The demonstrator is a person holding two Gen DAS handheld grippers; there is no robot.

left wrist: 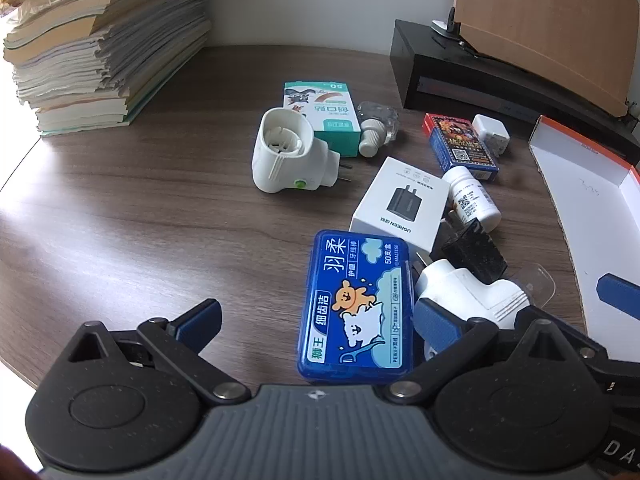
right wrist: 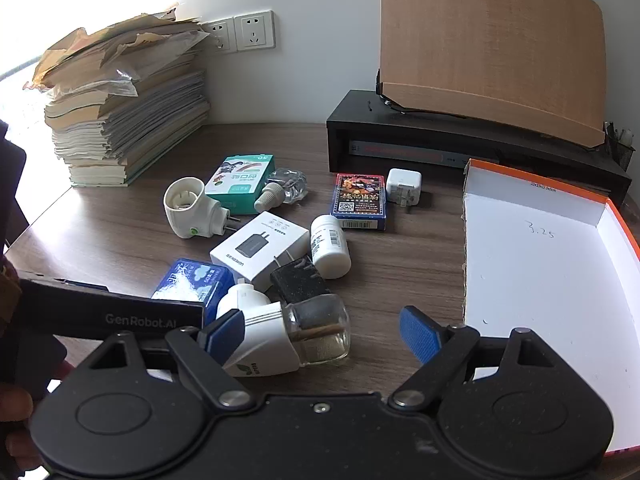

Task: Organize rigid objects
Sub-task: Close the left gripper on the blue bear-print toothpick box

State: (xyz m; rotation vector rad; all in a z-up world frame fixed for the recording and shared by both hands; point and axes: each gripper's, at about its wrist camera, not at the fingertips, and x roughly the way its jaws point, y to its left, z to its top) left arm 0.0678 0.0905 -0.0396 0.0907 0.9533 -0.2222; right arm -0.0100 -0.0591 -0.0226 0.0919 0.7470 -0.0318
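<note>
Small rigid items lie scattered on a dark wood desk. My left gripper [left wrist: 316, 322] is open, with a blue floss box [left wrist: 356, 308] lying flat between its fingers, nearer the right pad and untouched. My right gripper [right wrist: 322, 334] is open over a white plug-in vaporizer with a glass bottle [right wrist: 280, 336]; the left pad [right wrist: 226, 332] overlaps its white body. Beyond sit a white charger box [right wrist: 260, 248], black charger [right wrist: 300, 280], pill bottle [right wrist: 330, 250], card deck [right wrist: 360, 202] and white cube charger [right wrist: 405, 188]. An open white box with an orange rim [right wrist: 540, 280] stands at the right.
A green bandage box [right wrist: 240, 180], white plug-in holder [right wrist: 192, 208] and clear refill bottle [right wrist: 284, 188] lie further back. A tall stack of books [right wrist: 128, 120] fills the back left. A black riser [right wrist: 440, 140] carries a wooden panel. The left gripper's body [right wrist: 112, 316] crosses the right view.
</note>
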